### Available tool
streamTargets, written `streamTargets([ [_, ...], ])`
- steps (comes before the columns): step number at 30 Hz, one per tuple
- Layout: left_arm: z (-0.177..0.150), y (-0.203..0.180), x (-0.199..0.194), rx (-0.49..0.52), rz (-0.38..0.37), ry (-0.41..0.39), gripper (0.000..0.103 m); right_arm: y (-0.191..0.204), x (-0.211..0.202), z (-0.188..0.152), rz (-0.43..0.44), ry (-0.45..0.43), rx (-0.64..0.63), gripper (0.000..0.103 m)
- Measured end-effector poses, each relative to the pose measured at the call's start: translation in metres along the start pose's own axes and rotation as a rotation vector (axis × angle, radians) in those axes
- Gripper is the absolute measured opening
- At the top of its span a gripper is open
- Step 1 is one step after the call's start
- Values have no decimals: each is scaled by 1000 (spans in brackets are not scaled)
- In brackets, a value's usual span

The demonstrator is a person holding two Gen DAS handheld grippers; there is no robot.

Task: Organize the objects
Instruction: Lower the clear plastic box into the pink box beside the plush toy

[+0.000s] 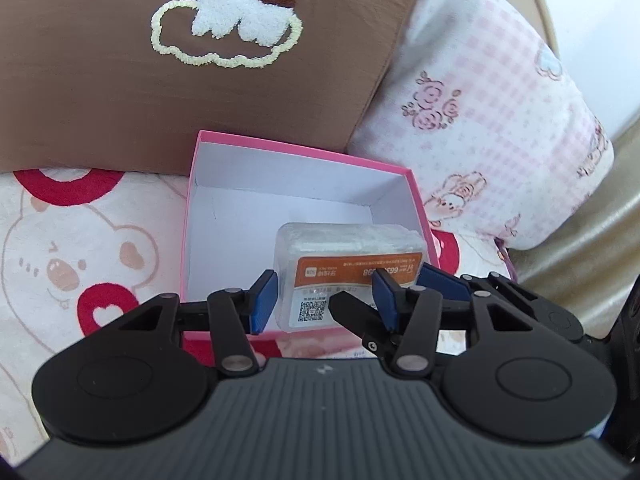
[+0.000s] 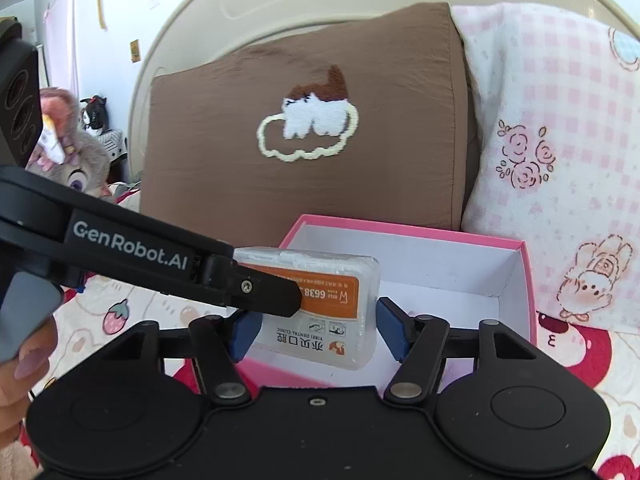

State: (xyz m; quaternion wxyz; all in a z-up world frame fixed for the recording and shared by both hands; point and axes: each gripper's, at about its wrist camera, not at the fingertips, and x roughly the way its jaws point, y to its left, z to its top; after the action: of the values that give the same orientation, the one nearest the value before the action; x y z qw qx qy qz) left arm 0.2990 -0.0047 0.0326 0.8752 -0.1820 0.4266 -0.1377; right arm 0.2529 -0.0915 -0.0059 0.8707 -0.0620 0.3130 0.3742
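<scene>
While the left gripper has its blue pads clamped on the near end of the clear plastic case with the orange label, the case sits low in the frame over the white inside of the open pink box, toward its near right corner. Seen from the right wrist, the right gripper has a pad just beside each side of the case; whether they press on it I cannot tell. Behind the box, across the top of the frame, lean a brown pillow and a pink checked pillow
</scene>
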Motion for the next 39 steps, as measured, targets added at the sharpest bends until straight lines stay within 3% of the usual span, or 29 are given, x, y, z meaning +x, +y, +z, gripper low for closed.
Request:
streamTargets([
  [5,4,13,29,11,7,47,50,-24,23,-18,53,2,96,58],
  [16,2,39,81,-22,-20,56,48,-52,69,-37,64,52,193,54],
  [23,7,44,115,-9,22,98,48,-68,97,-46,60,98,247,51],
  [39,-7,39,146,50,116,116,48,-65,126,-55,8,182,159,51],
])
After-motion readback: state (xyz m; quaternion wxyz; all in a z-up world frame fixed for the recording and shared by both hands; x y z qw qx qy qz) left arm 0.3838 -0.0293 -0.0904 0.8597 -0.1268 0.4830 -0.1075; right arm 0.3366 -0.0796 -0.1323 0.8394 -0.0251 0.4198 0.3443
